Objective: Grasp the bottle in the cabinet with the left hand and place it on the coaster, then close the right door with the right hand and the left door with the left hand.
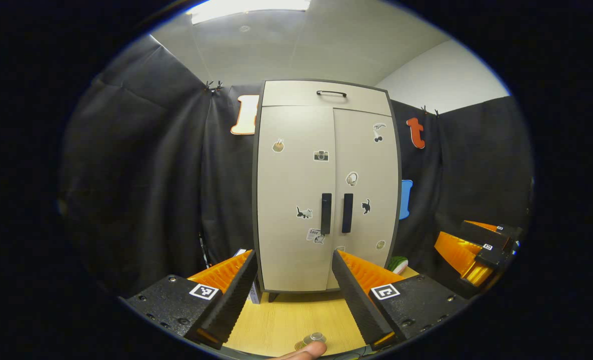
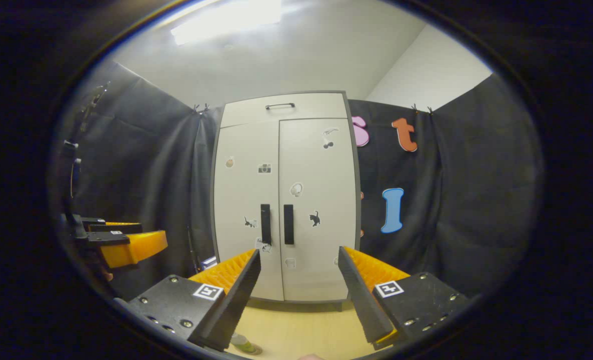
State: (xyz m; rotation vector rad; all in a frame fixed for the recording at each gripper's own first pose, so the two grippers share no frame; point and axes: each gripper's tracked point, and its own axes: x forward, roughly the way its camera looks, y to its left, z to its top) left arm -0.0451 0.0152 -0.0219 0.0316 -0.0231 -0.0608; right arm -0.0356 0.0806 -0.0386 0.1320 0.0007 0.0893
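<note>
Cabinet doors closed (sticker text unreadable); left tongs, right tongs wide, empty.

We saw the cabinet dead centre on the table, the bottle at bottom centre before it, other gripper far right.

Closed cabinet ahead — right hand-held gripper agape, empty, above the table.
</note>
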